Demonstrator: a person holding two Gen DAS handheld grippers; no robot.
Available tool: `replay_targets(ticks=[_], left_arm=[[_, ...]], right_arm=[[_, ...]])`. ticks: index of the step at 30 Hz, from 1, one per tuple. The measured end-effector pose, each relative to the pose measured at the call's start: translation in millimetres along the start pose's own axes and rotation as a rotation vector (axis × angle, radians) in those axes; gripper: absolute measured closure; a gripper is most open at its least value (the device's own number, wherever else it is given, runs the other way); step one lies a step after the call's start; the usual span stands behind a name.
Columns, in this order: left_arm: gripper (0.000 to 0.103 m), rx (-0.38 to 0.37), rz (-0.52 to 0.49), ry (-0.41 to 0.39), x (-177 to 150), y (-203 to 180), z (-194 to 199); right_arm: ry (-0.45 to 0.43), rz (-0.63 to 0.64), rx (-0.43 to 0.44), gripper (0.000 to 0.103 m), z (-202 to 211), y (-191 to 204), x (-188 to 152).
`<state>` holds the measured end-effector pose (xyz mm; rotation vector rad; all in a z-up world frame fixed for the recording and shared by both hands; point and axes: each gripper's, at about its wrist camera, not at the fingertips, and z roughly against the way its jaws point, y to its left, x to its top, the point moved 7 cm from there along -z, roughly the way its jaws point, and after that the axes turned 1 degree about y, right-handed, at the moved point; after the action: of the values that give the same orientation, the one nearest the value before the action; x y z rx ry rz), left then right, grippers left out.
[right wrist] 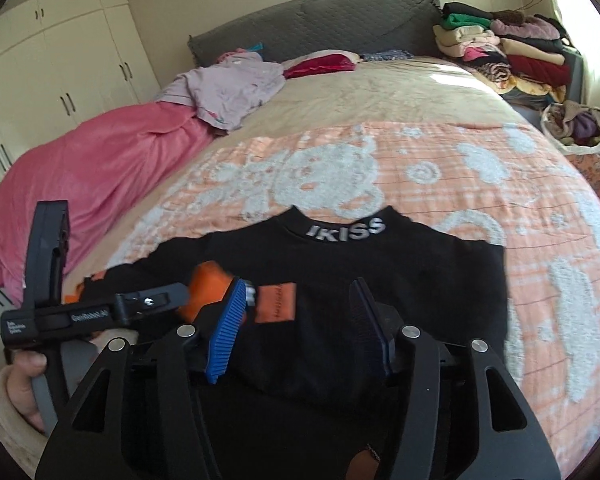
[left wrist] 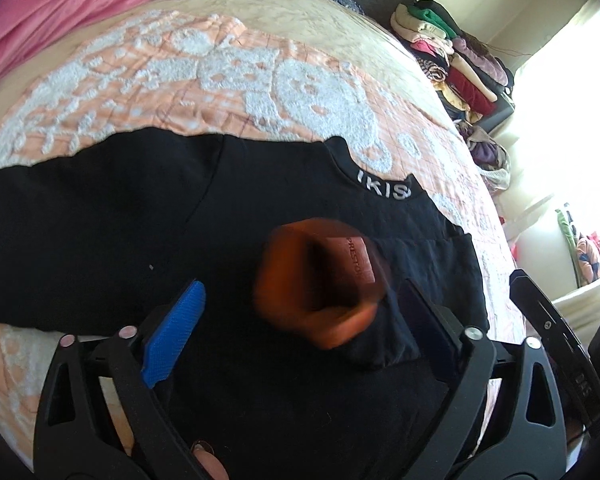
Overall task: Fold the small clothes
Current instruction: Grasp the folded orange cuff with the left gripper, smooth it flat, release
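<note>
A: Where does the black top [right wrist: 340,272] lie?

B: It lies spread on the bed [right wrist: 380,92], over the peach quilt [right wrist: 480,208] with the white animal pattern. Its collar, lettered IKISS, is ahead of both sets of jaws, and the body of the cloth runs beneath them.

A: And the left gripper [left wrist: 300,320]?

B: Its jaws stand wide apart above the top and hold nothing. Between them sits an orange cuff [left wrist: 320,284], blurred, with a reddish label at its far side. A dark fold of the sleeve lies just beside the right-hand jaw.

A: The right gripper [right wrist: 300,320]?

B: Its jaws are also wide and empty, low over the chest of the top. An orange patch [right wrist: 276,303] sewn on the cloth sits between them, close to the blue left-hand pad.

A: Does either view show the other tool?

B: The right wrist view shows the left gripper to the left of its jaws, near the orange cuff.

A: What lies farther off?

B: Ahead and to the left, a pink blanket [right wrist: 100,168]; ahead and to the right, a pile of folded clothes [right wrist: 508,52].
</note>
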<state>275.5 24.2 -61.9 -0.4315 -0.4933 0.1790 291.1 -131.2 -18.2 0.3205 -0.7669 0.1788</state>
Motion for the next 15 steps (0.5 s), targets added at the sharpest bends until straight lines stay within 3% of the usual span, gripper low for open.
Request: replay_targets(ticks=[3, 8, 12, 15], left_arm=[[0.021, -0.018, 0.012, 0.020, -4, -1, -7], [0.021, 0.043, 0.023, 0.054, -13, 10, -20], [0.045, 0.035, 0.054, 0.075, -17, 17, -29], [0.051, 0.035, 0.046, 0.083, -16, 11, -37]], right_arm=[[-0.004, -0.019, -0.034, 0.043, 8, -19, -4], [-0.024, -0.063, -0.058, 0.040, 23, -49, -8], [-0.039, -0.091, -0.074, 0.039, 28, -64, -7], [-0.045, -0.114, -0.076, 0.039, 31, -73, -6]])
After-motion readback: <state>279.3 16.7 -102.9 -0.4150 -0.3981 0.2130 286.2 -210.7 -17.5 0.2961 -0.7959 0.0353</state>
